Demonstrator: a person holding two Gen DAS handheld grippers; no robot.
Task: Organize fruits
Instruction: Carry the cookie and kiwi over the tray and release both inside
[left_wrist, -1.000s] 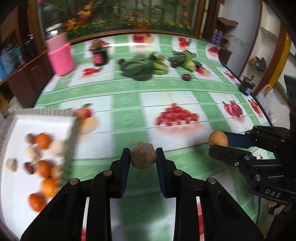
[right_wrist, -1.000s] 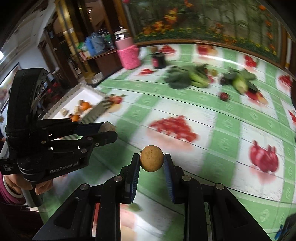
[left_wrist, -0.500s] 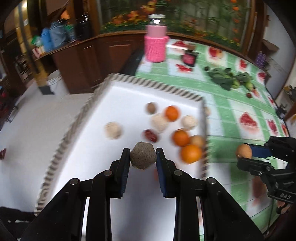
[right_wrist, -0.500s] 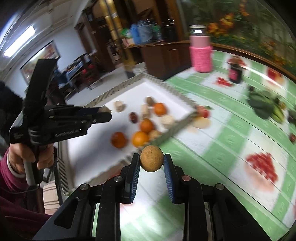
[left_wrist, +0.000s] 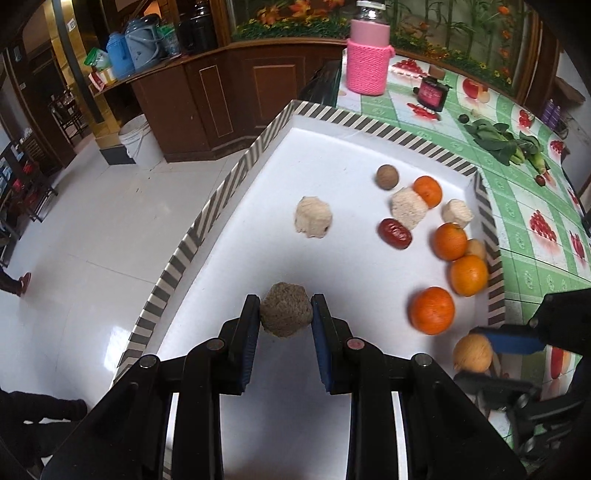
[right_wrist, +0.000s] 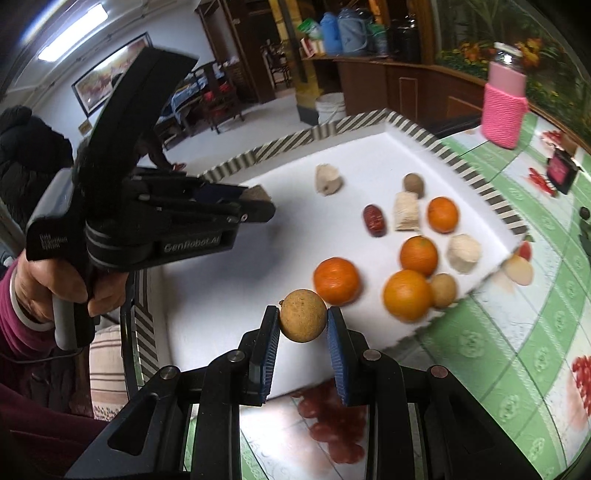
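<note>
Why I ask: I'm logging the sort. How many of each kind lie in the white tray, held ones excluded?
Oranges: 4
Pale rough chunks: 3
Red date: 1
Brown nut: 1
Tan round fruit: 1
Total: 10
Excluded: grey rough ball in left gripper, yellow-brown fruit in right gripper.

The only clear lettering is on the left gripper (right_wrist: 255, 203) as seen from the right wrist view. Its side bears the brand "GenRobot.AI" in pale letters on the black body, just ahead of the grip. Farther back, on the rear block above the hand (right_wrist: 70, 291), stand two short lines of small pale print; the first seems to read "Data", the rest is too small to make out. The pink-and-black box (right_wrist: 561, 170) near the table's far edge carries print too blurred to read in either view. The right gripper (left_wrist: 480, 354) shows no legible marking here.
</note>
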